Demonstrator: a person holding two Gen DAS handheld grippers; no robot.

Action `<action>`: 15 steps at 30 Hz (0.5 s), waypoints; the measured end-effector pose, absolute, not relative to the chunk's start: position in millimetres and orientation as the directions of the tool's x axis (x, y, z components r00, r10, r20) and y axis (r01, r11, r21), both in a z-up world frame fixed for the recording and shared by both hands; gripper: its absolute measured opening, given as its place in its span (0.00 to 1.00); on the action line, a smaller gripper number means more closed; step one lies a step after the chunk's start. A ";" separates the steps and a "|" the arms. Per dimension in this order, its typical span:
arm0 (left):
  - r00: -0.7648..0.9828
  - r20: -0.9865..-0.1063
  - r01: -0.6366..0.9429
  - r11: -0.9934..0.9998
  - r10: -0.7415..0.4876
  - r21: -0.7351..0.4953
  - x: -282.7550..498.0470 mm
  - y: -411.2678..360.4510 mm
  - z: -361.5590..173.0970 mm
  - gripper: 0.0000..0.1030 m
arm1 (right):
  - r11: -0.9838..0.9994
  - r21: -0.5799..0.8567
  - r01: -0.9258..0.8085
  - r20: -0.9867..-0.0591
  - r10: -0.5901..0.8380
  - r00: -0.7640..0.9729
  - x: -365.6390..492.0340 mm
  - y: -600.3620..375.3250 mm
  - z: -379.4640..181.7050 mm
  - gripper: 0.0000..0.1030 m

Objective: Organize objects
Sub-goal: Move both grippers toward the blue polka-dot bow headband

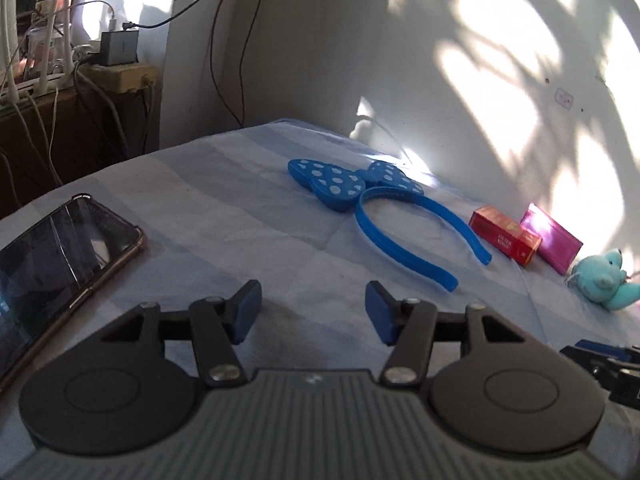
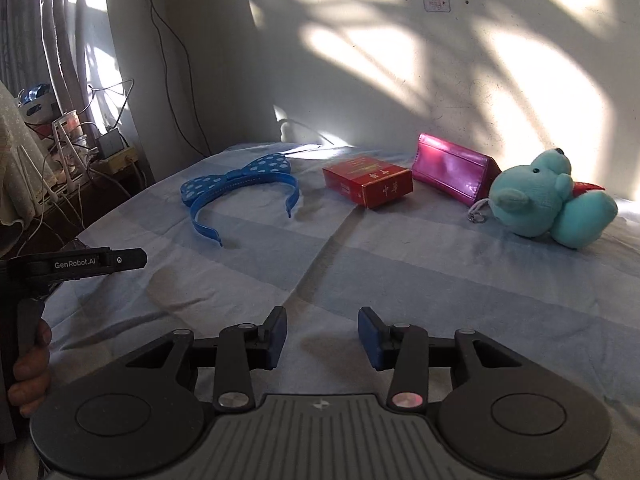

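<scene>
My left gripper (image 1: 313,312) hangs over a blue-striped bedsheet (image 1: 224,200) with its blue pads apart and nothing between them; no earlier picture is mine to compare. My right gripper (image 2: 322,336) is likewise released, its pads spread over bare sheet.

I take the blue polka-dot bow headband (image 1: 360,200) as my landmark. In the left wrist view it lies flat ahead of the left gripper, bow toward the wall (image 1: 320,60), its open ends pointing back at me. Right of it lies a red cigarette pack (image 1: 506,236); its end face seems to read "FILTER KINGS", though the print is small. Just beyond the pack, touching it, is a shiny magenta pouch (image 1: 554,238). Further right of the headband sits a teal plush animal (image 1: 604,280).

Only the left wrist view shows a smartphone (image 1: 60,264), dark screen up, well left of the headband near the bed's edge.

The right wrist view shows the same row from farther right: headband (image 2: 240,184), pack (image 2: 368,184) with gold characters I cannot read, pouch (image 2: 452,168), then the plush (image 2: 548,200) with a small key ring (image 2: 478,212) beside it. Only this view shows the left tool's side, lettered "GenRobot.AI" (image 2: 76,264), and a hand (image 2: 30,364) gripping its handle. Left of the headband, beyond the bed, a cluttered shelf with cables (image 2: 80,156) stands by the window.
</scene>
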State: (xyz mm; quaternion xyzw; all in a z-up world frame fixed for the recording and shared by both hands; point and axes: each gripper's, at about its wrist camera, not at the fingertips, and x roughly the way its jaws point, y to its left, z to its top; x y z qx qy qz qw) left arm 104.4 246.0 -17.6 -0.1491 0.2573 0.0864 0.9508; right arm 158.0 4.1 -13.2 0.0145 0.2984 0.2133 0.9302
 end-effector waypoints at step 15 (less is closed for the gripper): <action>0.870 -0.484 -0.242 0.933 0.088 -0.265 100.6 247.4 -16.5 0.56 | 0.920 0.109 -0.376 -0.610 0.361 0.706 273.9 81.3 -15.5 0.05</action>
